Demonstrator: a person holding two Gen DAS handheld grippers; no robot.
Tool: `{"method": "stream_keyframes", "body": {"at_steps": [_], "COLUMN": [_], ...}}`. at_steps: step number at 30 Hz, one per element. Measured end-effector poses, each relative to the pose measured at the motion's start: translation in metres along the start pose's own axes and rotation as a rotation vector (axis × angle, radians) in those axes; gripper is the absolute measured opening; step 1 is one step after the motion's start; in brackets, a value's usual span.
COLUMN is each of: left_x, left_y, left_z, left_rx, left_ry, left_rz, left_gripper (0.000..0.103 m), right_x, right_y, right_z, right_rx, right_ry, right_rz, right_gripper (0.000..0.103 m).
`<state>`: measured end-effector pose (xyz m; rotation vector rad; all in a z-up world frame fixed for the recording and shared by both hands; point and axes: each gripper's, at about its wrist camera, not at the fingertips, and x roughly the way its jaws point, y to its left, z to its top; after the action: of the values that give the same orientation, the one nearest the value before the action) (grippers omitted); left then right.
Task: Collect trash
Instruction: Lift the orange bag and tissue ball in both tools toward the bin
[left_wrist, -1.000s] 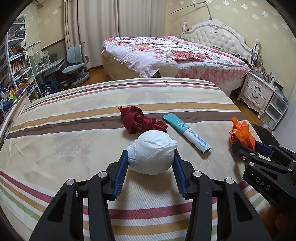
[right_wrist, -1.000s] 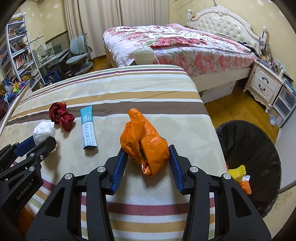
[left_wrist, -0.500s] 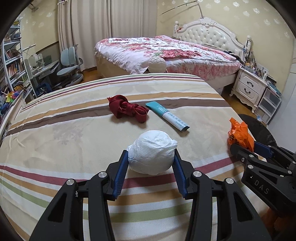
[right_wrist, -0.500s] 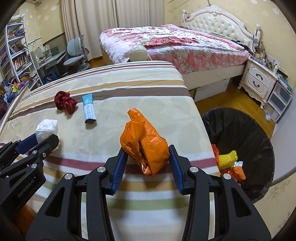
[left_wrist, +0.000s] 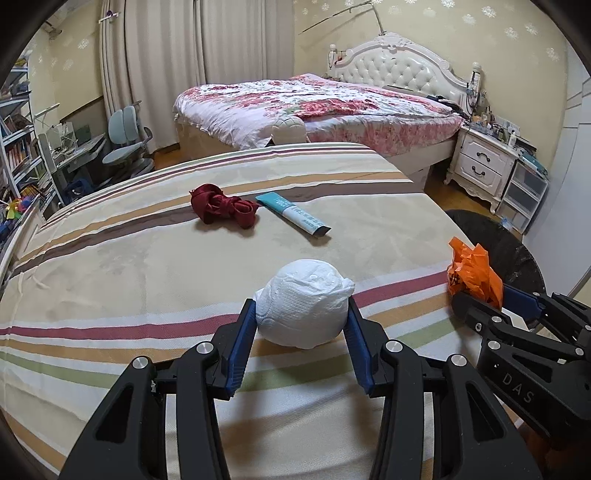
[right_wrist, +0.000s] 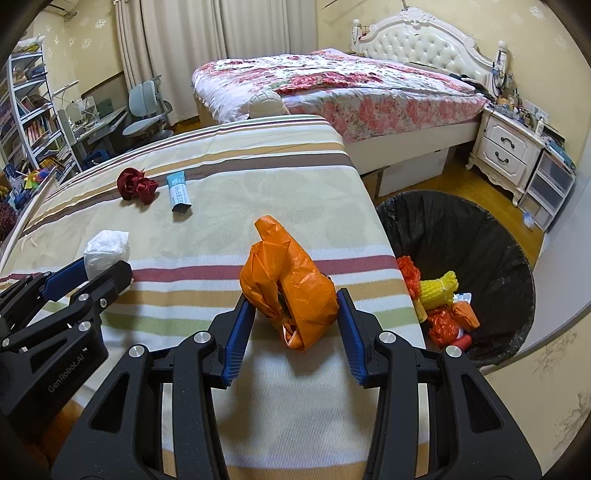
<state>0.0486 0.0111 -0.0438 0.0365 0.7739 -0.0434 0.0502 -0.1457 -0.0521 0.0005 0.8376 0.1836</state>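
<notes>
My left gripper (left_wrist: 301, 314) is shut on a white crumpled paper ball (left_wrist: 304, 302), held above the striped bed cover (left_wrist: 147, 266). My right gripper (right_wrist: 291, 306) is shut on a crumpled orange plastic bag (right_wrist: 288, 277), close to the bed's right edge. The right gripper with its orange bag (left_wrist: 472, 269) shows at the right of the left wrist view; the left gripper with the white ball (right_wrist: 107, 249) shows at the left of the right wrist view. A black-lined trash bin (right_wrist: 461, 221) stands on the floor right of the bed, with orange and yellow trash inside.
A dark red cloth bundle (left_wrist: 221, 206) and a teal-and-white tube (left_wrist: 295, 216) lie on the striped cover farther back. Behind stand a floral bed (left_wrist: 314, 107), a white nightstand (left_wrist: 484, 166), a desk with a chair (left_wrist: 125, 147) and bookshelves (left_wrist: 18, 147).
Both grippers have drawn back toward the near, right side of the bed with their loads. The red cloth and tube look farther away, and more of the trash bin shows.
</notes>
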Motion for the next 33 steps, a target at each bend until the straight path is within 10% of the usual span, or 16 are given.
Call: {"method": "stream_keyframes", "body": {"at_steps": [33], "left_x": [-0.002], "left_y": [-0.109], "left_z": [0.03], "left_rx": [0.134], "left_ry": [-0.085], "left_rz": [-0.146], "left_gripper": [0.047], "right_x": [-0.043], "right_y": [-0.119], "right_z": [-0.001], "right_rx": [0.177], "right_ry": [-0.106], "right_rz": [-0.211], "right_gripper": [0.044]}}
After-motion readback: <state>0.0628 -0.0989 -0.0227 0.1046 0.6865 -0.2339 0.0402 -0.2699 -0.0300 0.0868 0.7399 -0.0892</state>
